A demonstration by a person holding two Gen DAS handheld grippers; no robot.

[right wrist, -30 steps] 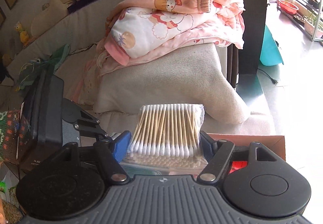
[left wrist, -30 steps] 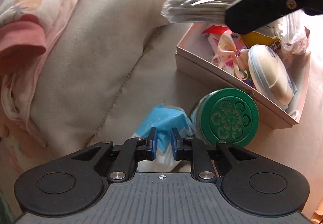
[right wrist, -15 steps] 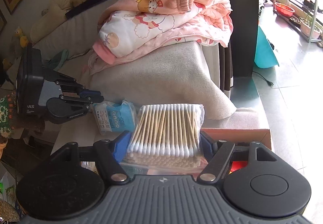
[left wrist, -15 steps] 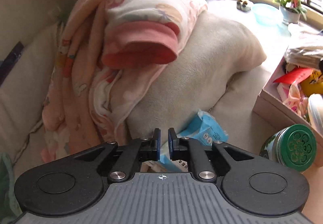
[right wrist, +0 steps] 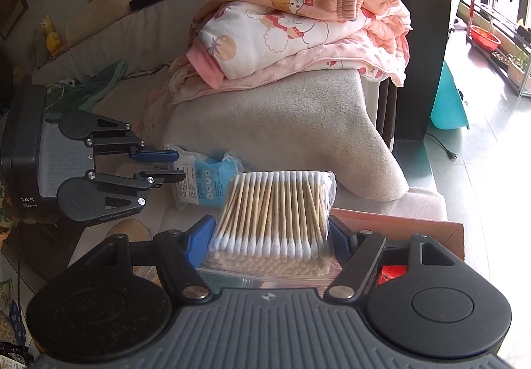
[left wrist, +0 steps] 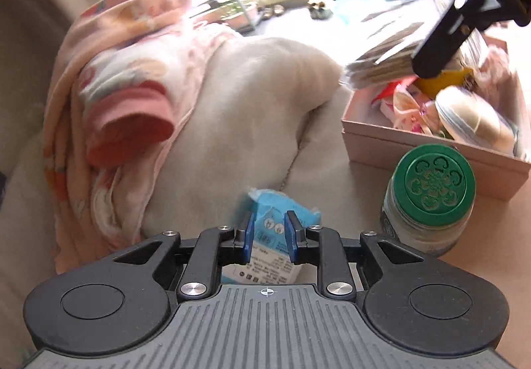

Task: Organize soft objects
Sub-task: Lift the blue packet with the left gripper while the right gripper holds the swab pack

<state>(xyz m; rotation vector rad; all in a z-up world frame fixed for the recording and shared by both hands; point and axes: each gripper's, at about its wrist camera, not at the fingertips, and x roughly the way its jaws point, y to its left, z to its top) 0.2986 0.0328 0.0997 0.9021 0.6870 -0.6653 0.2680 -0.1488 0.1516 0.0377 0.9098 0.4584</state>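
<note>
My right gripper is shut on a clear bag of cotton swabs and holds it above the pink cardboard box; the bag also shows in the left wrist view. My left gripper is open, its blue pads on either side of a blue-and-white tissue pack that lies on the beige sofa. From the right wrist view the left gripper reaches the pack from the left.
A jar with a green lid stands right of the pack. The box holds a ribbon, a roll and other small items. Folded pink clothes rest on a beige cushion behind.
My left gripper has swung back toward the tissue pack and its jaws have opened around it. The right gripper still holds the swab bag above the box.
</note>
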